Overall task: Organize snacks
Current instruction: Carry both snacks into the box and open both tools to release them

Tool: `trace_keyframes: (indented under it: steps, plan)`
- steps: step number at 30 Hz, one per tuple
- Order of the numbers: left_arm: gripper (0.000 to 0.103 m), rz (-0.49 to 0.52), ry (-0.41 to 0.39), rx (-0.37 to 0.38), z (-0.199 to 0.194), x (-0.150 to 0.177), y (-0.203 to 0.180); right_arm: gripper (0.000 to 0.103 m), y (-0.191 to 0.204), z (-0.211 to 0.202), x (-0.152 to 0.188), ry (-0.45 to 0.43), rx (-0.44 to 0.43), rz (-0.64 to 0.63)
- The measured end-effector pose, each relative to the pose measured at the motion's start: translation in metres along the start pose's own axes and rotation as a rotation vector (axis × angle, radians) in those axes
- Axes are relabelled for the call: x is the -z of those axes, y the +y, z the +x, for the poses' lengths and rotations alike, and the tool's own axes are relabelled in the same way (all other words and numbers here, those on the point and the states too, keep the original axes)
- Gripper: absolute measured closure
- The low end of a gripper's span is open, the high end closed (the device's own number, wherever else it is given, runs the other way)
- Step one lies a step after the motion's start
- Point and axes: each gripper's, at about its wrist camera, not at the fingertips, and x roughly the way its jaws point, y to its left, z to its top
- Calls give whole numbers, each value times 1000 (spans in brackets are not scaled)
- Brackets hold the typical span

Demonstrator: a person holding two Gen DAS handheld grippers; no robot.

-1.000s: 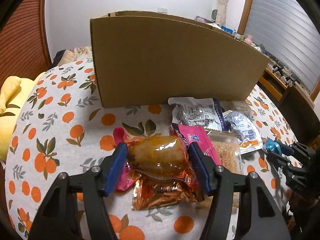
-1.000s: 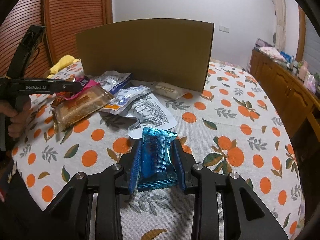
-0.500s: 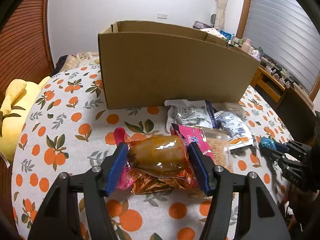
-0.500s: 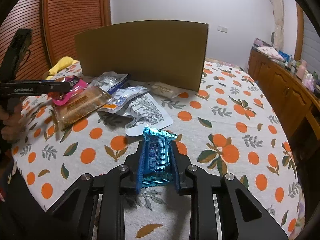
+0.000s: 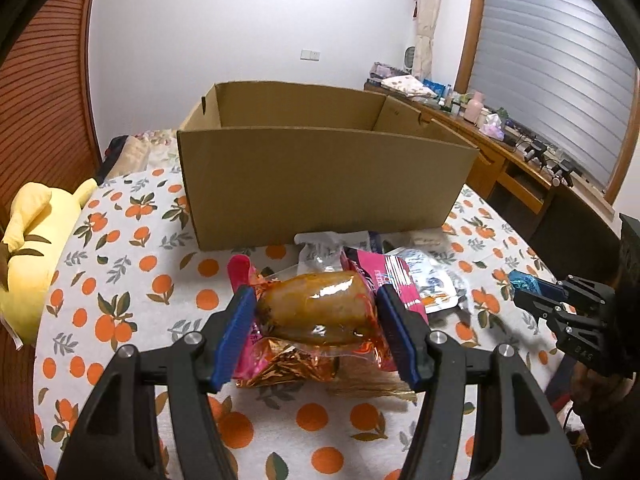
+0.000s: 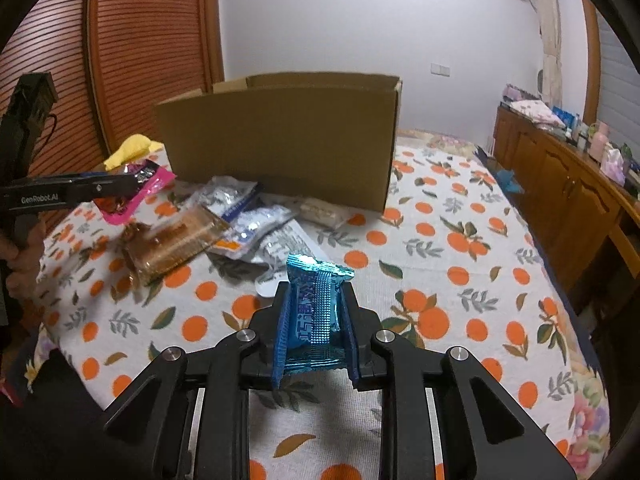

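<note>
A: Carrying step. Left gripper (image 5: 316, 312) clamped on the orange packet (image 5: 316, 310), right gripper (image 6: 314, 316) clamped on the blue packet (image 6: 316, 312), both lifted off the table (image 6: 460, 280).

B: Target?

A: Open cardboard box (image 5: 320, 184), 12 o'clock of both. More packets (image 6: 240, 216) lie at its base.

B: Next?

A: Probably clear the near wall, then release inside.

At left of your right wrist view, the left gripper (image 6: 96, 192) reads "GenRobot.AI"; packet print is illegible.
</note>
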Motion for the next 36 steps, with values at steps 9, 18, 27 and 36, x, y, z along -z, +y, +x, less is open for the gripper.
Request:
trace_keyframes:
  steps: [9,18,27,36]
  plan:
    - [42,23,-17,7,-7,-7,-12,81,5,-14,-11,-34,-12,-8]
    - [42,41,-59,33,-12,-24,-18,81,14,-17,-27,-49,-25,-47]
    - [42,55,-112,37,-21,-47,-16,81,25,-10,-58,-90,-68,-107]
    - [41,71,-140,6,-18,-87,1,81,24,4,-111,-135,-67,-164]
